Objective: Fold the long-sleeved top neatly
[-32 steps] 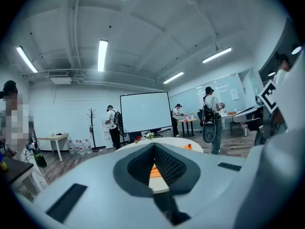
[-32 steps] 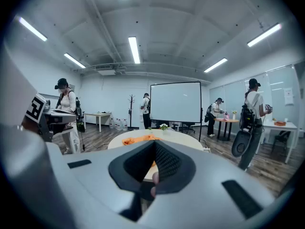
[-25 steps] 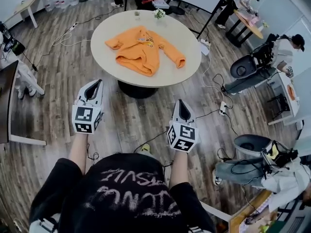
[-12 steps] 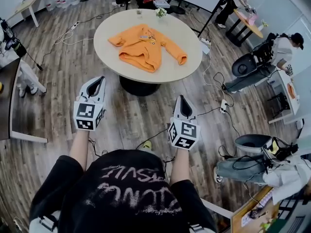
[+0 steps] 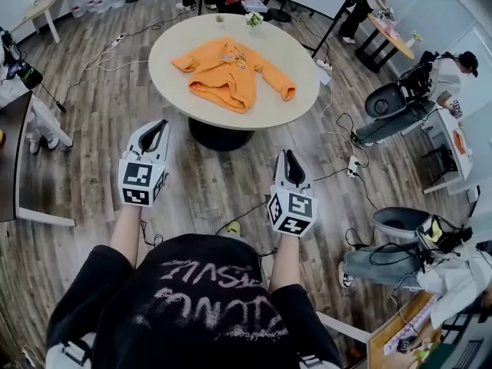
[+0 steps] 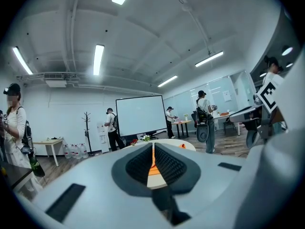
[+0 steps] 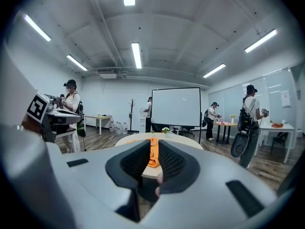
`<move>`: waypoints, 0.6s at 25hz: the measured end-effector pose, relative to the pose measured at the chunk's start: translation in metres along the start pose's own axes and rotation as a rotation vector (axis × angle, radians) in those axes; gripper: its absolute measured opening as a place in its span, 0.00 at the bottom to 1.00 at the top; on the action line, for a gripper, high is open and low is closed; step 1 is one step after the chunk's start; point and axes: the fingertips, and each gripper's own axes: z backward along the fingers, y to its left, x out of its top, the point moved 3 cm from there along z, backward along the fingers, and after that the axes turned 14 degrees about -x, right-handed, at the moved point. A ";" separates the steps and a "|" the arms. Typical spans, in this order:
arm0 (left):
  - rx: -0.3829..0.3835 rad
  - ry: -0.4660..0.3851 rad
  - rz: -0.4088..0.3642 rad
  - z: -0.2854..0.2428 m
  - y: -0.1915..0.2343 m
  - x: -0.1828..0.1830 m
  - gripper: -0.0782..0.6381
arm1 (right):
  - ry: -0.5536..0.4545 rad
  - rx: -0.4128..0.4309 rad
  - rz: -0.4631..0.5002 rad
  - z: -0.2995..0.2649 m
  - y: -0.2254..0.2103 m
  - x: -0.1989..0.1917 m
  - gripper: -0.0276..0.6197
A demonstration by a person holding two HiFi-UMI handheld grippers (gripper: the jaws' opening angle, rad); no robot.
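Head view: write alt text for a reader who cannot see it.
An orange top lies crumpled on a round table. Nearer, a person holds the left gripper shut and the right gripper just opening, both empty.

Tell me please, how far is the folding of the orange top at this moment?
Done: nothing; the orange top lies rumpled and unfolded on the round table. In hand: nothing; the left gripper is shut and empty, the right gripper has just been opening, empty, both short of the table. Left: reach the top, spread it, fold sleeves and body.
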 end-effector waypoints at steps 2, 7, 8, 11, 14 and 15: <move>-0.009 0.000 0.000 0.000 0.001 0.000 0.15 | 0.004 0.006 -0.001 0.001 0.003 0.000 0.16; -0.037 -0.001 0.008 0.001 0.001 -0.003 0.25 | 0.009 0.017 0.001 0.005 0.010 -0.005 0.19; -0.039 -0.002 0.009 0.002 0.001 -0.003 0.27 | 0.010 0.017 0.002 0.005 0.010 -0.005 0.21; -0.044 0.000 0.014 0.002 0.004 -0.005 0.29 | 0.014 0.010 -0.003 0.007 0.011 -0.006 0.22; -0.051 0.006 0.021 0.001 0.005 -0.007 0.30 | 0.020 0.004 0.000 0.006 0.012 -0.005 0.23; -0.054 0.008 0.020 0.000 0.005 -0.008 0.30 | 0.024 0.005 0.003 0.005 0.012 -0.006 0.23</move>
